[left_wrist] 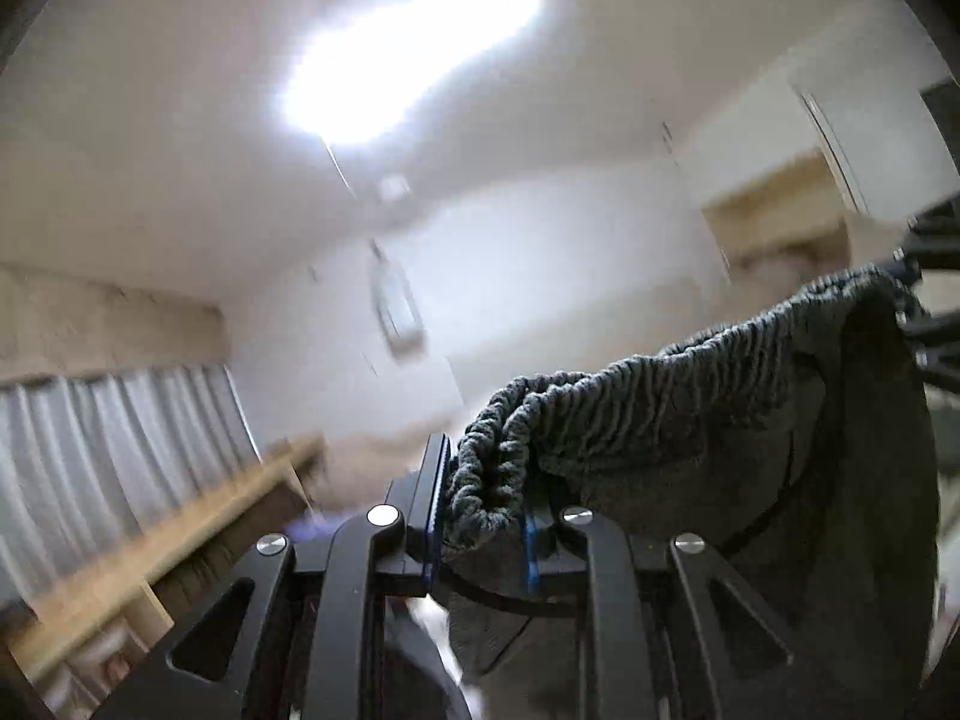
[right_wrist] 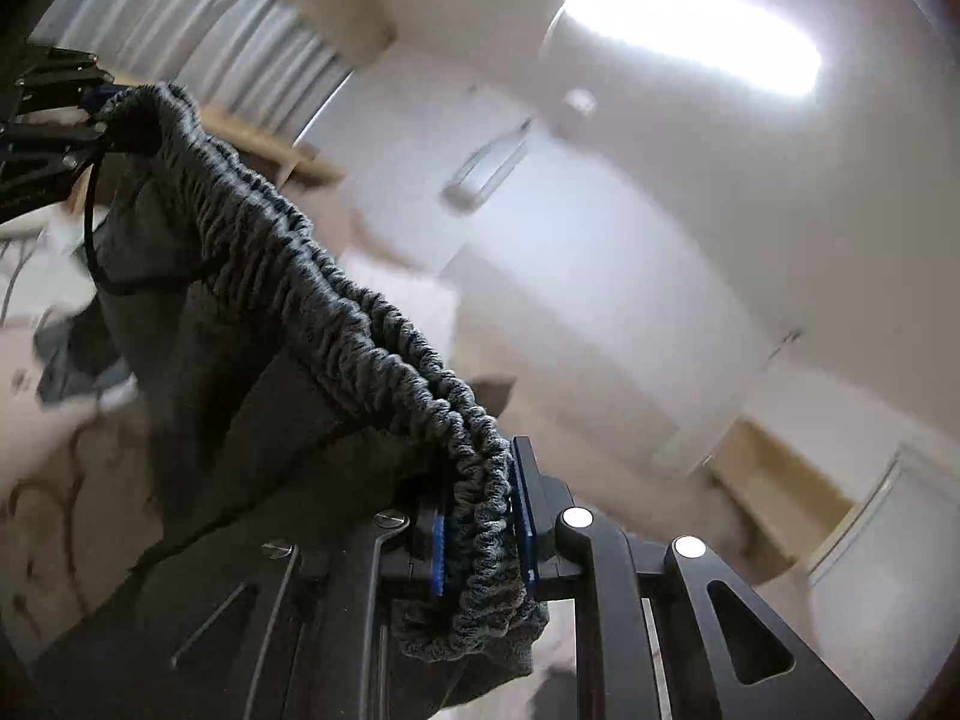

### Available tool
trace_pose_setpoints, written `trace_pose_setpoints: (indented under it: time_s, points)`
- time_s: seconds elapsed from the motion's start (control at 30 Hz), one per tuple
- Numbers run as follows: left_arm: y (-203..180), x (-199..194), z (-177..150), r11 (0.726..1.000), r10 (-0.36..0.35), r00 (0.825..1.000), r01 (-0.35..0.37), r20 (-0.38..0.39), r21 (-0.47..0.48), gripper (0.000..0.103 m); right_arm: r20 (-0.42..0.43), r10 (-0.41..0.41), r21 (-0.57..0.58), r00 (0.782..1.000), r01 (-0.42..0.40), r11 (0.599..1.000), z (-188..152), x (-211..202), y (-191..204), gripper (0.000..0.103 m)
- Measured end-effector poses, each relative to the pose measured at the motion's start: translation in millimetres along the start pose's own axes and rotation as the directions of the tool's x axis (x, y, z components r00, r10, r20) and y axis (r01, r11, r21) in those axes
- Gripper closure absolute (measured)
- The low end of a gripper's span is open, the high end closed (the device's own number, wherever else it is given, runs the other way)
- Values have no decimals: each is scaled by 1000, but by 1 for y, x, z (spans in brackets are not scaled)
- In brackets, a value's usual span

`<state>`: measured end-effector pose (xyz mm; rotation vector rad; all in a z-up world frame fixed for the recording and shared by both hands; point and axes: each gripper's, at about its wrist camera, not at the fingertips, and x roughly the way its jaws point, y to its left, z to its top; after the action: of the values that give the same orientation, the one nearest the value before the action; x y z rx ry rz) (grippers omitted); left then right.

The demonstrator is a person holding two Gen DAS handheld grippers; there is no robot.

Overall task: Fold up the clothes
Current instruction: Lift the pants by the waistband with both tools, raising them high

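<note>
Grey garment [left_wrist: 750, 420] with a ribbed, gathered elastic waistband [right_wrist: 336, 312] hangs in the air, stretched between the two grippers and lifted toward the ceiling. In the left wrist view the left gripper [left_wrist: 486, 498] has its blue-padded fingers [left_wrist: 433, 492] closed narrowly on one bunched end of the waistband, and the cloth drapes down to the right below the band. The right gripper [left_wrist: 918, 288] shows at the far right edge of that view, at the other end of the band. In the right wrist view the right gripper [right_wrist: 483, 528] pinches the waistband between its blue pads [right_wrist: 523, 510], with a fold of fabric spilling below the fingers. The left gripper [right_wrist: 60, 114] sits at the upper left, gripping the far end. A thin black drawstring [right_wrist: 96, 252] loops down beside the cloth there. Behind, blurred, are a bright ceiling light [right_wrist: 690, 24], white curtains [left_wrist: 108, 438] and a wooden shelf [left_wrist: 198, 516]
</note>
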<state>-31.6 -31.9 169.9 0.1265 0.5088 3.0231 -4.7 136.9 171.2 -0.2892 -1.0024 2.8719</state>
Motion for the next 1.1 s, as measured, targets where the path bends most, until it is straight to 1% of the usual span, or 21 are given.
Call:
trace_pose_setpoints:
  time_s: [0.03, 0.1, 0.17, 0.23, 0.4, 0.5, 0.53, 0.67, 0.73, 0.83, 0.87, 0.9, 1.0, 1.03, 1.07, 1.1]
  points:
    - [6, -7, 21, 1000, 20, 999, -19, 44, -10, 83, 33, -29, -6, 999, 29, 1000, 11, -7, -9, 85]
    - [16, -21, 50, 999, 42, 994, -39, 103, -22, 83, 98, -82, -5, 992, 83, 997, 30, -24, -27, 85]
    - [24, -41, 78, 998, 65, 985, -63, 161, -18, 83, 163, -128, 16, 978, 127, 992, 49, -47, -46, 85]
    - [31, -64, 96, 997, 79, 976, -79, 204, -10, 83, 219, -158, 43, 963, 152, 987, 62, -72, -64, 85]
    - [34, -127, 128, 996, 82, 957, -91, 280, 20, 83, 301, -223, 68, 927, 212, 975, 70, -128, -86, 85]
    - [32, -157, 138, 997, 65, 954, -77, 293, 31, 83, 320, -261, 89, 911, 246, 965, 66, -161, -97, 85]
    - [30, -166, 140, 997, 59, 954, -73, 294, 37, 83, 322, -267, 93, 908, 250, 964, 65, -169, -100, 85]
    - [27, -198, 139, 996, 49, 955, -67, 294, 52, 82, 317, -248, 82, 916, 234, 969, 61, -190, -101, 85]
    - [30, -207, 137, 997, 52, 958, -65, 282, 38, 82, 314, -238, 77, 919, 226, 971, 59, -201, -102, 85]
    - [39, -207, 134, 997, 71, 967, -77, 246, 16, 82, 309, -224, 69, 924, 213, 975, 56, -217, -104, 85]
    - [41, -205, 134, 996, 79, 969, -84, 233, 14, 82, 301, -213, 65, 930, 203, 977, 55, -216, -102, 85]
    - [43, -200, 133, 996, 85, 973, -91, 216, 15, 82, 279, -191, 60, 941, 181, 982, 54, -203, -99, 85]
    - [44, -164, 120, 995, 94, 990, -98, 109, 35, 82, 212, -123, 45, 970, 116, 992, 51, -165, -88, 85]
    - [43, -141, 108, 995, 91, 995, -93, 48, 42, 82, 189, -100, 41, 977, 94, 995, 50, -153, -84, 85]
    - [41, -121, 96, 995, 86, 996, -86, -2, 48, 82, 161, -76, 40, 984, 71, 997, 48, -136, -78, 85]
    - [37, -92, 76, 996, 80, 995, -77, -58, 53, 82, 125, -51, 41, 991, 46, 998, 43, -114, -70, 85]
